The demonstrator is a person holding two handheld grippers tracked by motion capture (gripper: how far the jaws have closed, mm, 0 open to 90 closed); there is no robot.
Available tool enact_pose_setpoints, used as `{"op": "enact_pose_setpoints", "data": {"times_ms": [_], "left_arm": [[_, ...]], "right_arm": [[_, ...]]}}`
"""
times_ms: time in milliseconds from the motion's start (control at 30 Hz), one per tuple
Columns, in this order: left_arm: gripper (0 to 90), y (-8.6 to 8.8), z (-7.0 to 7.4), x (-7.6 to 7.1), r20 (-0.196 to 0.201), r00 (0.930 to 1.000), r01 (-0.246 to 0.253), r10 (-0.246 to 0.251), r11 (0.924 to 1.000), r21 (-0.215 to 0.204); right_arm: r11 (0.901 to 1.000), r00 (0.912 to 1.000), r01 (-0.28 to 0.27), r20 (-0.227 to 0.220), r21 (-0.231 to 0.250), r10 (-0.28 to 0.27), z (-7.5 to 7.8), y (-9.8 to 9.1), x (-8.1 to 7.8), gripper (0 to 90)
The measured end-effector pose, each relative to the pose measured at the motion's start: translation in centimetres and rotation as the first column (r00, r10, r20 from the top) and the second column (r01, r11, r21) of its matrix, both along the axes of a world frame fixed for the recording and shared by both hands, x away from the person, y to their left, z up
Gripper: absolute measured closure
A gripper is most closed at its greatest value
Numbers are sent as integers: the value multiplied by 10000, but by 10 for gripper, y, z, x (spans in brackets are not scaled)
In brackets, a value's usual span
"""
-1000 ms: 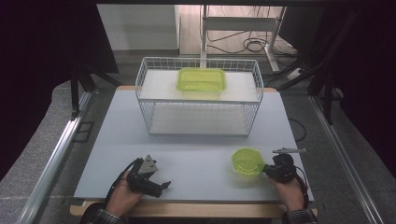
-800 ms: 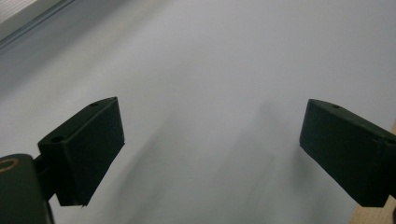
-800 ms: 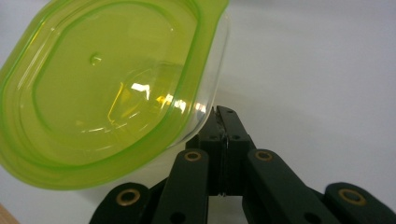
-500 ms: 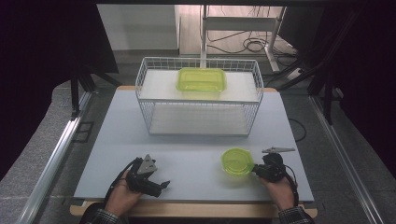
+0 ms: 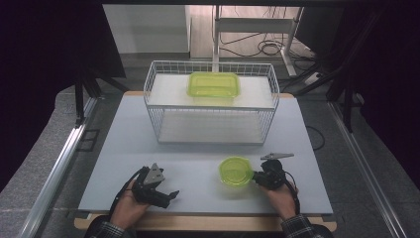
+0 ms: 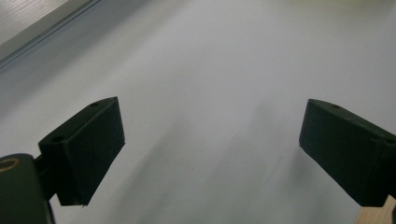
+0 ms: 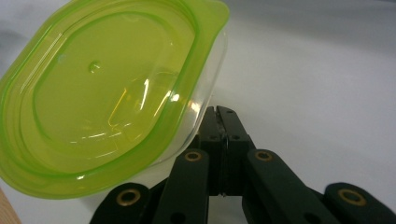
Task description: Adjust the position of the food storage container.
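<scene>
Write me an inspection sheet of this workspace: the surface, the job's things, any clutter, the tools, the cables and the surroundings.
Surface: pale grey table, bare in front.
Job's things: small round green tub with a lid, near the front right of the table; a bigger green box sits in the wire basket at the back.
Clutter: nothing seen.
Tools: right tool is shut, jaws pressed together at the tub's edge, apparently pinching its rim; left tool is open over bare table, holding nothing.
Cables: one trails from each tool; more lie coiled on the floor behind the table.
Surroundings: metal rails along both sides, dark curtains, a white stand at the back.
</scene>
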State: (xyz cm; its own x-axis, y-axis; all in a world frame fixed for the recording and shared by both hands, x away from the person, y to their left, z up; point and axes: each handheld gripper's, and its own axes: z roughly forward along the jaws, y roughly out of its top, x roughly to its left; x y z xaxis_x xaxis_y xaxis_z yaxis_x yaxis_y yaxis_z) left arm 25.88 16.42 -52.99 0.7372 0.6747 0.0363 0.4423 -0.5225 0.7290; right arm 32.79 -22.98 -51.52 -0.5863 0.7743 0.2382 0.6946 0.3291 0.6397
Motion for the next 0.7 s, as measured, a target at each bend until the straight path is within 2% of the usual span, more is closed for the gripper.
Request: {"op": "enact_pose_setpoints", "data": {"times_ms": [367, 700], "left_arm": [[69, 0, 0, 0, -7, 10000, -4, 4, 10000, 21], [69, 1, 2, 0, 123, 9999, -107, 105, 9998, 167]], "right_arm": [[9992, 9995, -300, -64, 263, 302, -4, 17, 8, 894], [9957, 9967, -795, -147, 471, 803, -9, 48, 14, 894]]}}
